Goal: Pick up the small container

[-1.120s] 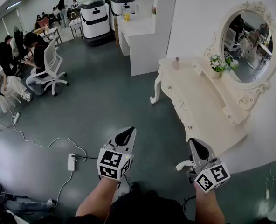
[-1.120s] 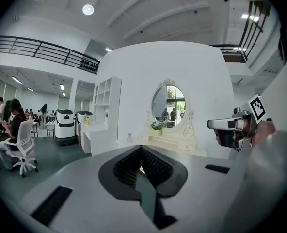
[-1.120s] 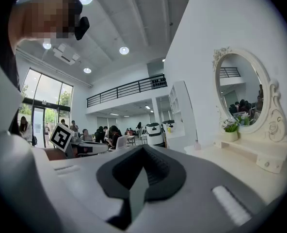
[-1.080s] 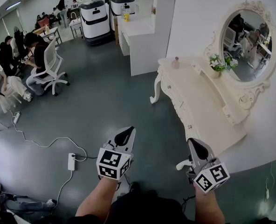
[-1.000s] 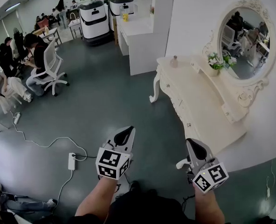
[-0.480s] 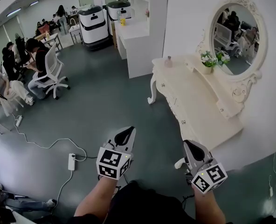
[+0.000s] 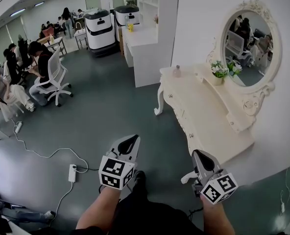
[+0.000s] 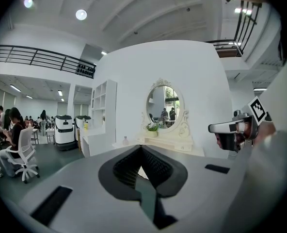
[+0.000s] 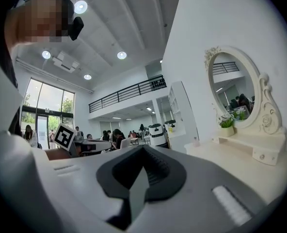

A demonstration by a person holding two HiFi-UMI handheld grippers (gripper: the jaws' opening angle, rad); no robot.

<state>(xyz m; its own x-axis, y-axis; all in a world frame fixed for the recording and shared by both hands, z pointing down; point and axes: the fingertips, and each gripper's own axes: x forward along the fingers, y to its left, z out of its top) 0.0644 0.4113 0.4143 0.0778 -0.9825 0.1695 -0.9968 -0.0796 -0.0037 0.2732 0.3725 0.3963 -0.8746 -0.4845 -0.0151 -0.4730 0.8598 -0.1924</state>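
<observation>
At the dressing table (image 7: 206, 109)'s far corner stood the small container (image 7: 177, 71), well apart from both tools. Vs a sec ago the table sat nearer: approach only, no reach yet. Left gripper (image 7: 131, 140) & right gripper (image 7: 202, 155) were pressed together, empty. Gripper views showed that; only the head view showed the floor gap short of the table.
</observation>
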